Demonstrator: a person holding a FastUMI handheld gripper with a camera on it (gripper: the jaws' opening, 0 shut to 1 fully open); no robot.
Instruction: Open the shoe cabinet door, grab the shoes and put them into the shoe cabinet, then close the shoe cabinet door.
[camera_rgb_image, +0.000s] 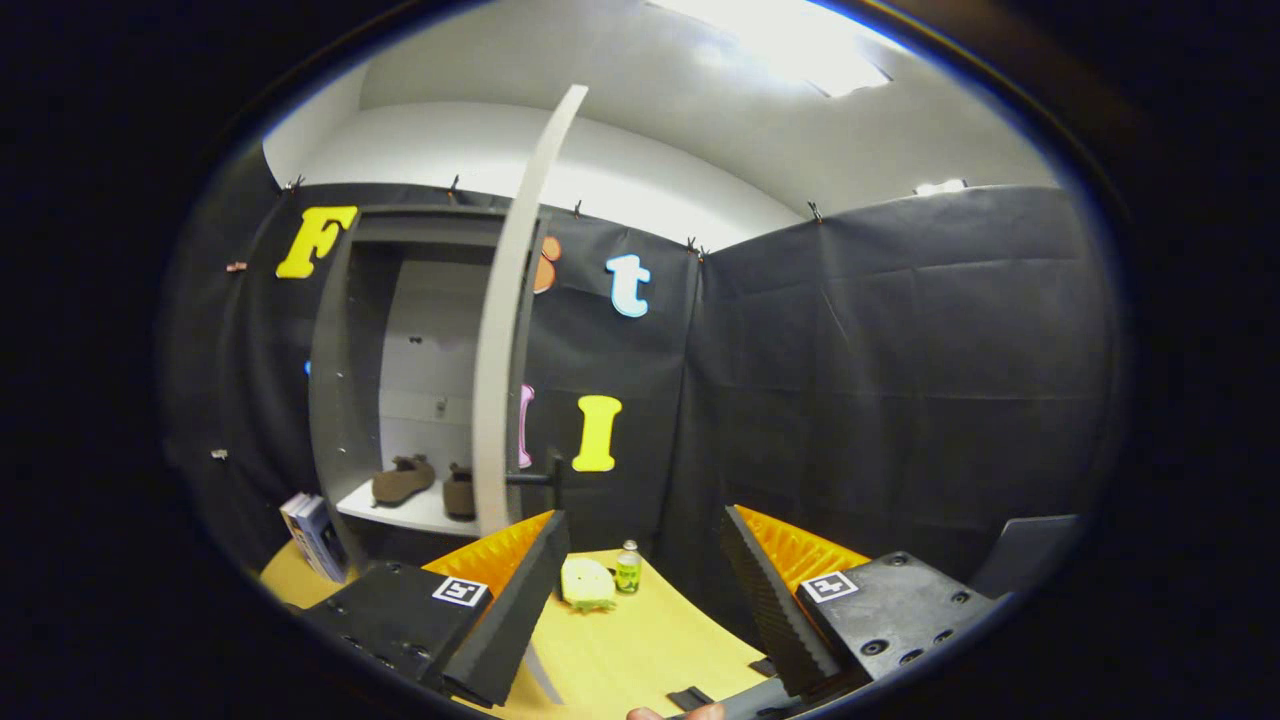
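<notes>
Overhead ceiling glare, perhaps fisheye-warped edges

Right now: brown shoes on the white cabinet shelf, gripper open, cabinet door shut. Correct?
One error: the tall white cabinet door stands open, seen edge-on in the gripper view. The pair of brown shoes does sit on the white cabinet shelf, and the gripper is open, holding nothing.

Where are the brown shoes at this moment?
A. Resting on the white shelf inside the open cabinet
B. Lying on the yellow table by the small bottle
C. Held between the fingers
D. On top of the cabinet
A: the shoes sit on the white shelf inside the cabinet, its door open; the gripper is open, empty.
</notes>
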